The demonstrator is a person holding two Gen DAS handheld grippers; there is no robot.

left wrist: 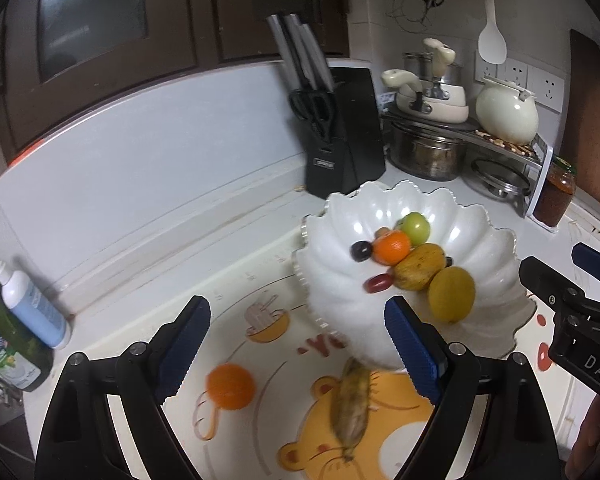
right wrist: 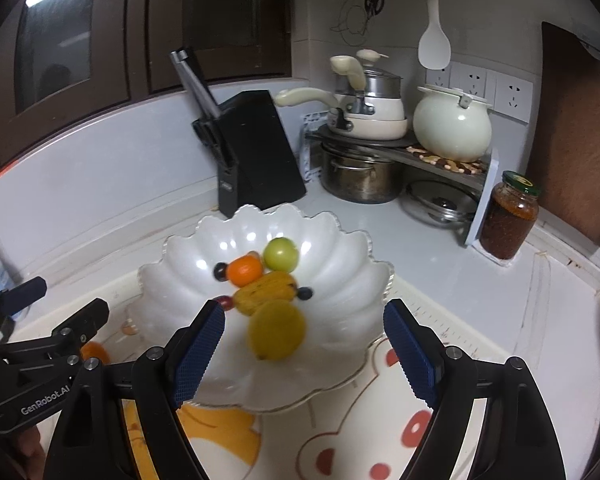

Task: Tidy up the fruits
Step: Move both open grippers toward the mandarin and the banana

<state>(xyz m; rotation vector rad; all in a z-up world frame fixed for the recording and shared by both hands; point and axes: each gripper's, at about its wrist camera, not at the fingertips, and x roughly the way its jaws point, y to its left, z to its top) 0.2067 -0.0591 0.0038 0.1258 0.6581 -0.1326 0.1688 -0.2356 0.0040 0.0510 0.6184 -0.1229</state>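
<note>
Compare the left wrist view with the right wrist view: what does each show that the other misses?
Only the left wrist view shows the speckled yellow banana lying on the cartoon bear mat, and the white-capped blue bottle in full. Only the right wrist view shows the whole green-lidded jar of red sauce. Both share the white scalloped bowl holding the green round fruit, the yellow lemon and others, the loose orange on the mat, and the black knife block. The left gripper and right gripper are open.
</note>
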